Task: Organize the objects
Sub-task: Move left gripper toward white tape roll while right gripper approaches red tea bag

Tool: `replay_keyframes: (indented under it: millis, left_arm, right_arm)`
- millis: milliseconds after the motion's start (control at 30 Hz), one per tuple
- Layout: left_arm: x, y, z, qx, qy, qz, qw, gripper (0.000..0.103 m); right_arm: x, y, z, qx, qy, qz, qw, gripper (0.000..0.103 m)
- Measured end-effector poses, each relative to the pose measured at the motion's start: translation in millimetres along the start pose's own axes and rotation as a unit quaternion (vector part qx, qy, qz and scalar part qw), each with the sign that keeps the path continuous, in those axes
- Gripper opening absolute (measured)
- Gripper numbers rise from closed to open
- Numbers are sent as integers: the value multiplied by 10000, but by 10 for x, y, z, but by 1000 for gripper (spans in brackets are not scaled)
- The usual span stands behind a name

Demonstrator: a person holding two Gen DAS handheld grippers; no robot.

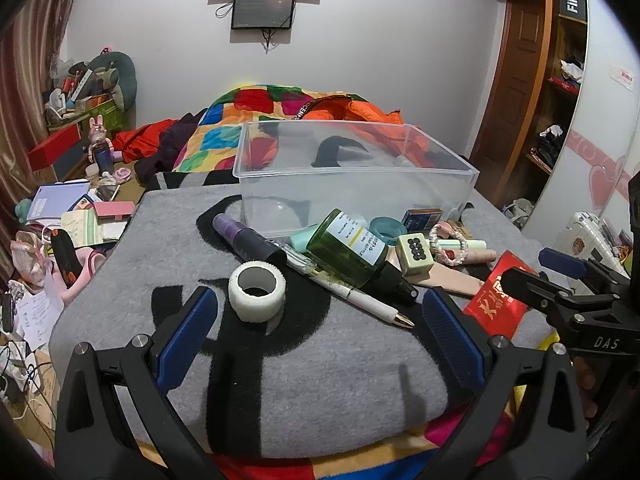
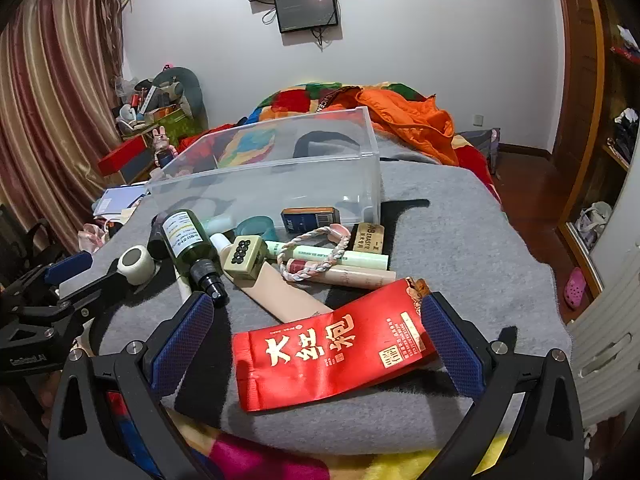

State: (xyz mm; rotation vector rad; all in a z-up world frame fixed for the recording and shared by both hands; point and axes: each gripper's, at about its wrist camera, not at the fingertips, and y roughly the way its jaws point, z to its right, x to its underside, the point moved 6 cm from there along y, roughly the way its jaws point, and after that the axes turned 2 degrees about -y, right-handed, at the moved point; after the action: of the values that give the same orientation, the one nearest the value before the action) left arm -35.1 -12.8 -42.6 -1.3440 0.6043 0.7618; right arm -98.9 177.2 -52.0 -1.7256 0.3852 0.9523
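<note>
wardrobe sign [image 1: 573, 1]: "Fiilo" | right claw [image 1: 560, 276]: "DAS" | eraser [image 2: 369, 235]: perhaps "ERASER"

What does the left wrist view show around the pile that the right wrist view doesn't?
Only the left wrist view shows the purple spray tube and the white pen's gold tip. Only the right wrist view shows the red packet whole, lying between the open right gripper, and a pink shoe on the floor. Both show the empty clear bin, green bottle, white tape roll and mahjong tile.

One clear bin [image 1: 356, 184], one green bottle [image 1: 352, 252], one tape roll [image 1: 257, 292], one red packet [image 2: 332, 352].
</note>
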Motion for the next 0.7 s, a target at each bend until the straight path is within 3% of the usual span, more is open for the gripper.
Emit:
replay_keyframes:
  millis: [700]
  left_arm:
    - [50, 29, -18, 11, -54, -71, 10000, 103]
  right_arm:
    - [21, -3, 6, -33, 48, -73, 10000, 103]
